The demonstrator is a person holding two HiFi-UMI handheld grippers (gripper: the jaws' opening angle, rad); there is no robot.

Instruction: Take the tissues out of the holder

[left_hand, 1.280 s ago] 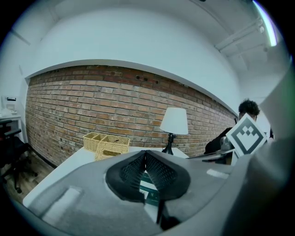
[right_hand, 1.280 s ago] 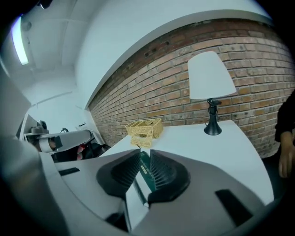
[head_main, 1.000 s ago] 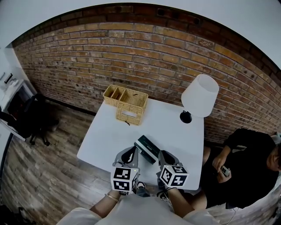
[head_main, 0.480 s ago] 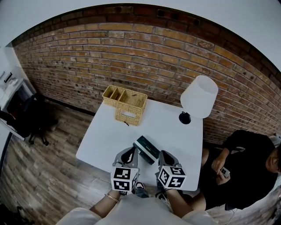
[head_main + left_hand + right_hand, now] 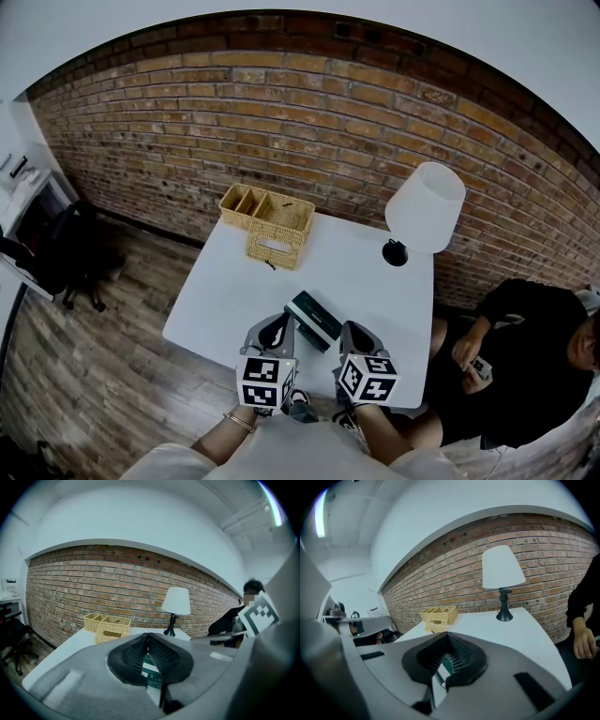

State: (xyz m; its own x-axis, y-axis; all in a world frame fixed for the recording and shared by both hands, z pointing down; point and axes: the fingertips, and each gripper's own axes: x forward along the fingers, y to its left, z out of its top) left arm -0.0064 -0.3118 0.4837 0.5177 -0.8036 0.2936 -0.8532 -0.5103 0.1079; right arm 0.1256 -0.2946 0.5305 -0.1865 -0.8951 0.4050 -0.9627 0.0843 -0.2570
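Left gripper (image 5: 148, 636) first: its own view shows the two jaws pressed together at the tips, with nothing pinched that I can see. Same deal for the right gripper (image 5: 449, 636), closed up tight and empty. From the head view, both of them (left (image 5: 278, 323), right (image 5: 352, 330)) sit at the near edge of the table (image 5: 244, 291), and each carries one marker cube, so two cubes (image 5: 264, 382) total.

Between the two tips lies one dark green pack (image 5: 314, 317), flat on the tabletop and well apart from the holder. It looks like the tissue pack, but the print is too small to read. In the gripper views only a sliver of it (image 5: 151, 667) shows under the pads, so not much detail there either.

One wicker holder (image 5: 272, 225) stands at the far edge by the brick wall (image 5: 309, 122), with a slot in the side facing us and open compartments behind. I can't make out what's inside.

Further out there's one white lamp (image 5: 427, 206) in the far right corner and one dark office chair (image 5: 80, 248) on the floor to the left. One seated person (image 5: 525, 356) is on the right, cut off by the frame. The wearer's hands are mostly hidden behind the cubes.
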